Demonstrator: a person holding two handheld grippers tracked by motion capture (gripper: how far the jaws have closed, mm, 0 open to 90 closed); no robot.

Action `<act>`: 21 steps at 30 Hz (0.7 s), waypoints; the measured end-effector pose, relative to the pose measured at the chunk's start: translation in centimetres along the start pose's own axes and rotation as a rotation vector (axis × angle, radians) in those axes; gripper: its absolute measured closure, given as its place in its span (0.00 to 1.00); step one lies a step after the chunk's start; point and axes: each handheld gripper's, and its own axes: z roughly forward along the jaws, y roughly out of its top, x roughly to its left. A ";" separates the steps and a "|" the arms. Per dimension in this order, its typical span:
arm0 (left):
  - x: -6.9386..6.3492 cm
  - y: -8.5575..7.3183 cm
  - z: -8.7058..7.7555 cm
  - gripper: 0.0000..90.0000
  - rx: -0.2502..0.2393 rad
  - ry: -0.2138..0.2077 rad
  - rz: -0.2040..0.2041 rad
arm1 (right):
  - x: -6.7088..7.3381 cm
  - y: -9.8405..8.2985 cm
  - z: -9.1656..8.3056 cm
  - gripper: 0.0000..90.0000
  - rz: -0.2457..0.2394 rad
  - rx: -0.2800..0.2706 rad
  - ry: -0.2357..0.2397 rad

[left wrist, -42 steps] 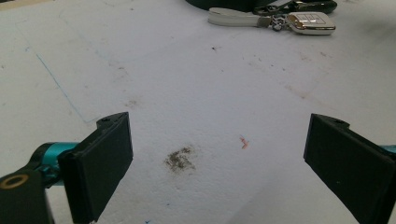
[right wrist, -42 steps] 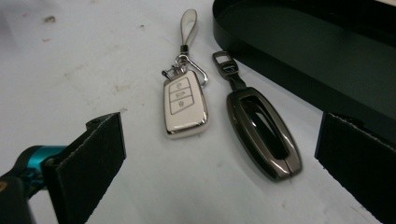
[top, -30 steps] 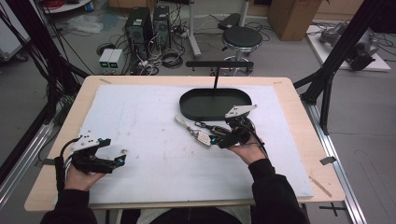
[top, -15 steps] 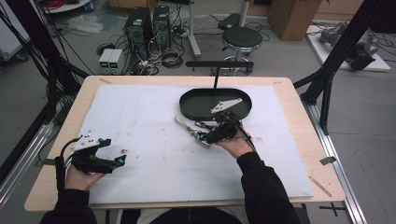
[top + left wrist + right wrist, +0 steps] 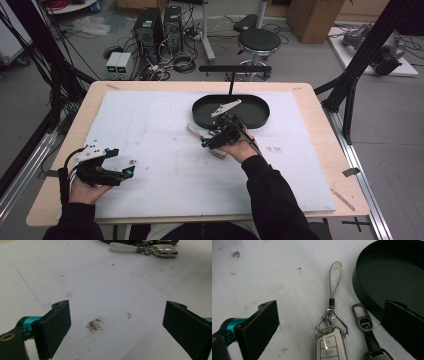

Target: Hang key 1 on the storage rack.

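Two car keys lie on the white mat just in front of a black oval tray (image 5: 387, 272). One is a silver-and-white key fob (image 5: 330, 345) with a pale loop strap (image 5: 336, 277). The other is a dark fob on a black strap with a metal tag (image 5: 364, 323). My right gripper (image 5: 332, 327) hangs open over them, one jaw on each side of both keys, the far jaw against the tray's wall. In the high view the right gripper (image 5: 208, 139) covers most of the keys (image 5: 194, 130). My left gripper (image 5: 122, 162) rests open at the front left, nothing between its jaws (image 5: 115, 327).
The black tray (image 5: 252, 114) sits at the back centre of the mat and holds nothing visible. A black T-shaped stand (image 5: 235, 70) rises behind it. The mat carries dirt smudges (image 5: 94, 325). The silver key fob (image 5: 163, 250) lies far ahead of the left gripper.
My right gripper has moved left along the tray's front edge and now stands over the keys. The left gripper has not moved.
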 end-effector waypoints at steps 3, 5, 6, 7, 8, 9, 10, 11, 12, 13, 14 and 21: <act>0.0 0.0 0.0 0.09 0.001 -0.002 -0.001 | 0.1 0.3 0.7 0.01 0.007 0.019 0.000; 0.0 0.0 0.1 0.09 0.002 -0.003 0.000 | 0.2 0.7 1.4 0.01 0.009 0.032 0.004; 0.0 0.0 0.1 0.09 0.003 -0.002 0.000 | 0.2 0.7 1.4 0.01 0.009 0.032 0.004; 0.0 0.0 0.1 0.09 0.005 0.000 0.002 | 0.2 0.9 1.7 0.01 0.006 0.033 0.006; 0.0 -0.1 0.1 0.09 0.004 0.000 0.001 | 0.3 1.1 2.0 0.01 0.006 0.035 0.012; 0.1 -0.1 0.1 0.09 0.005 -0.001 -0.001 | 0.4 1.2 2.2 0.01 0.006 0.041 0.012; 0.1 -0.1 0.1 0.09 0.006 -0.001 -0.002 | 0.5 1.3 2.5 0.01 0.008 0.050 0.012; 0.2 -0.2 0.1 0.09 0.007 0.002 -0.005 | 0.6 1.5 2.8 0.01 0.009 0.055 0.015; 0.2 -0.3 0.1 0.09 0.008 -0.001 -0.005 | 0.7 1.6 3.0 0.01 0.011 0.062 0.020; 0.2 -0.3 0.1 0.09 0.006 0.002 -0.009 | 0.8 1.6 3.2 0.01 0.012 0.075 0.020; 0.2 -0.3 0.1 0.09 0.008 0.003 -0.006 | 0.8 1.7 3.5 0.01 0.001 0.076 0.025; 0.2 -0.3 0.2 0.09 0.017 0.000 0.000 | 0.7 1.6 5.2 0.01 0.002 0.133 0.016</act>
